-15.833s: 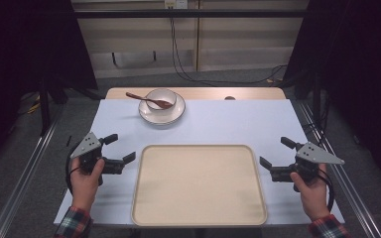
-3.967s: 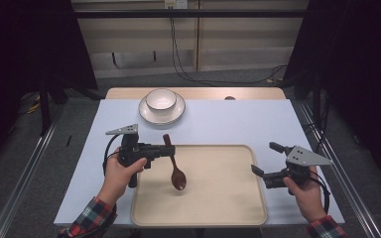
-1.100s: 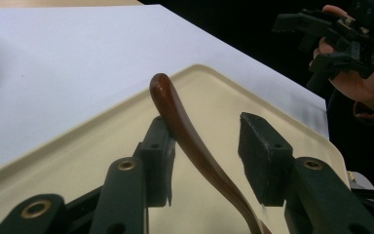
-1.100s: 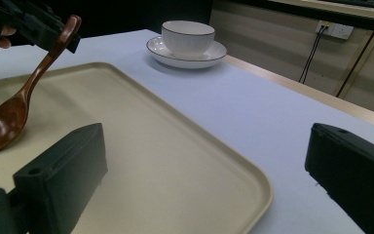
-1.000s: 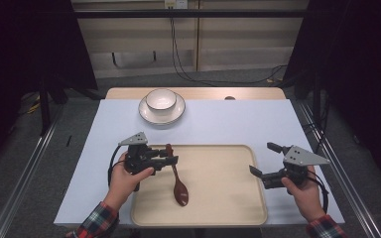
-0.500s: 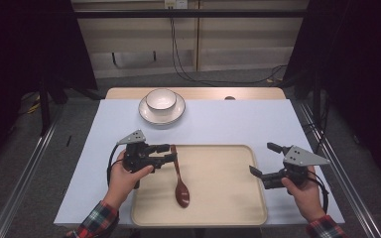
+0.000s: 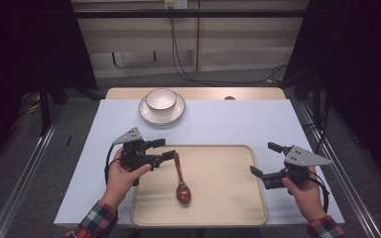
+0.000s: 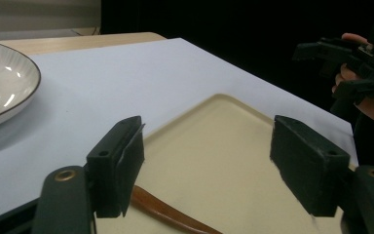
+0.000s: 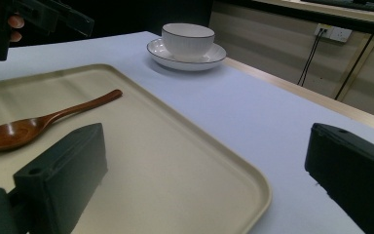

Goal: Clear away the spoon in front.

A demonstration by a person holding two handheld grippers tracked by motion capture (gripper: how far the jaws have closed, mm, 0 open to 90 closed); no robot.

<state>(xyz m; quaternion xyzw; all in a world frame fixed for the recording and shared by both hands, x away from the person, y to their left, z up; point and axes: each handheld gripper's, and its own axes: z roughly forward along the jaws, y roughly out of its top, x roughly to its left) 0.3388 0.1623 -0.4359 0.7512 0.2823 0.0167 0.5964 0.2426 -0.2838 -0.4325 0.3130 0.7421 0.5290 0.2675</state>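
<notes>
Scene: a person at a table, 1 gripper in each hand, seen from the high view.
Spoon (image 7: 180,179): a brown wooden spoon lying flat inside the tray, left of centre in the high view, bowl toward the lower edge, handle pointing up at the left gripper.
Tray (image 7: 238,208): cream, rounded corners, filling the lower centre of the white table (image 7: 238,124).
Left gripper (image 7: 162,149): at the tray's upper left corner; its jaws have just been opening and now stand released, well apart, pads off the spoon. In the left gripper view the handle (image 8: 163,210) lies low between the jaws, just under the left pad.
Right gripper (image 7: 263,159): at the right edge of the tray, jaws spread and holding nothing; in the right gripper view the tray's corner and bare table lie between them.
Bowl (image 7: 160,98): white, dark-rimmed, sitting on a matching plate (image 7: 149,114) in the upper centre of the high view, well apart from the tray.
Sleeves: plaid cuffs at the bottom edge of the high view.
</notes>
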